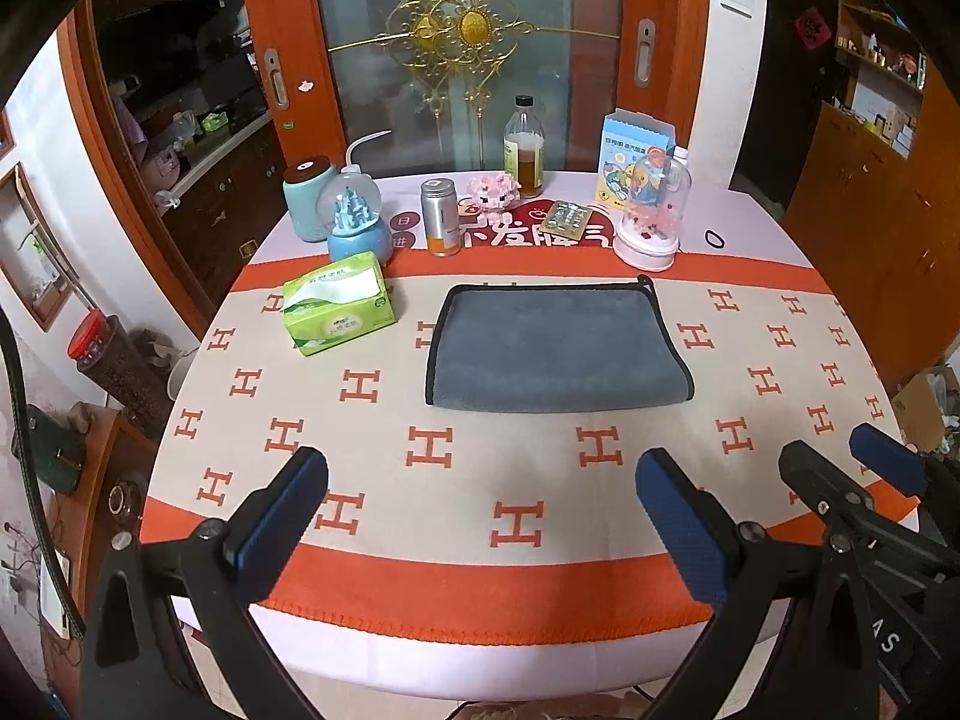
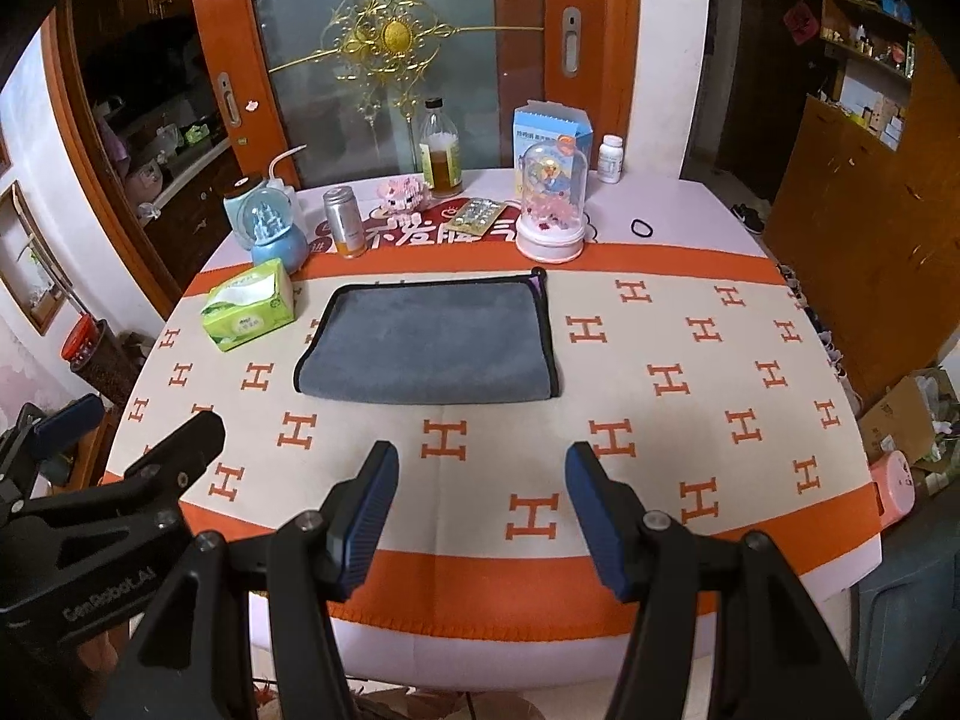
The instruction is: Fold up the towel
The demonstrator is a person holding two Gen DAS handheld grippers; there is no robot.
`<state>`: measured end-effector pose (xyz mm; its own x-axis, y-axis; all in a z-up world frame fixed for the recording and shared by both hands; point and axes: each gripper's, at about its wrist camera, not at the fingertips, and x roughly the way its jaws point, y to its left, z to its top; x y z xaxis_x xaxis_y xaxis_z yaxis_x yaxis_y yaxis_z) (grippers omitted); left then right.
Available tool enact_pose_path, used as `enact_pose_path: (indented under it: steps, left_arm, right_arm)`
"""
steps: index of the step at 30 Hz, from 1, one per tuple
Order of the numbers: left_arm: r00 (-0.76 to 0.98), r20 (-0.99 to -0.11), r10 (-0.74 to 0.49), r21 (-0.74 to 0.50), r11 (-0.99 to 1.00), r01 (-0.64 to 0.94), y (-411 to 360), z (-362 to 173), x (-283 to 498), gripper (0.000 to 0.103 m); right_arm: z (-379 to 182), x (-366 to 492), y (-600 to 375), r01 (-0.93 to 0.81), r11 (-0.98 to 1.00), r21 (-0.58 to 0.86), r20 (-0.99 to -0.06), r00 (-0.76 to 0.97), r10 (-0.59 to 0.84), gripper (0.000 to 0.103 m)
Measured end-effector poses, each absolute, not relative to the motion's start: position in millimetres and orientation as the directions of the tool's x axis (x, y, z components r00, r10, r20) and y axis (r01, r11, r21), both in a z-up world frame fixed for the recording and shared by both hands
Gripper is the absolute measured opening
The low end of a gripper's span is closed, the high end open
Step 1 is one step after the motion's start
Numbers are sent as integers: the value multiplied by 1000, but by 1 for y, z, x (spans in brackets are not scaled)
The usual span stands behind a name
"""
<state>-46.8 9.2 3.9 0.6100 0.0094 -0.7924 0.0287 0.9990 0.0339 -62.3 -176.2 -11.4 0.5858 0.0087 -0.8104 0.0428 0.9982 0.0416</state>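
Left wrist view: your left gripper [image 1: 480, 516] hovering over near edge of table [image 1: 780, 324], jaws spread wide, gripping nothing. Grey towel [image 1: 555, 348] lying flat, already doubled over, mid-table, well ahead of fingers. Tissue pack [image 1: 339, 312] sitting just left of towel. Your right gripper [image 1: 852, 468] showing at right edge.

Right wrist view: your right gripper [image 2: 480, 504] hanging above same near edge, jaws apart, empty. Towel [image 2: 426, 342] lying ahead, slightly left. Glass dome [image 2: 551, 204] standing behind towel's far right corner.
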Motion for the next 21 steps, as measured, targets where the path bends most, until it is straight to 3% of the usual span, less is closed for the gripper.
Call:
enact_pose_path:
  steps: [21]
  left_arm:
    - [600,-800,2,25,999,30,0,1,-45,102]
  right_arm:
    - [-12,-64,-185,56,998,36,-803,596,-4,58]
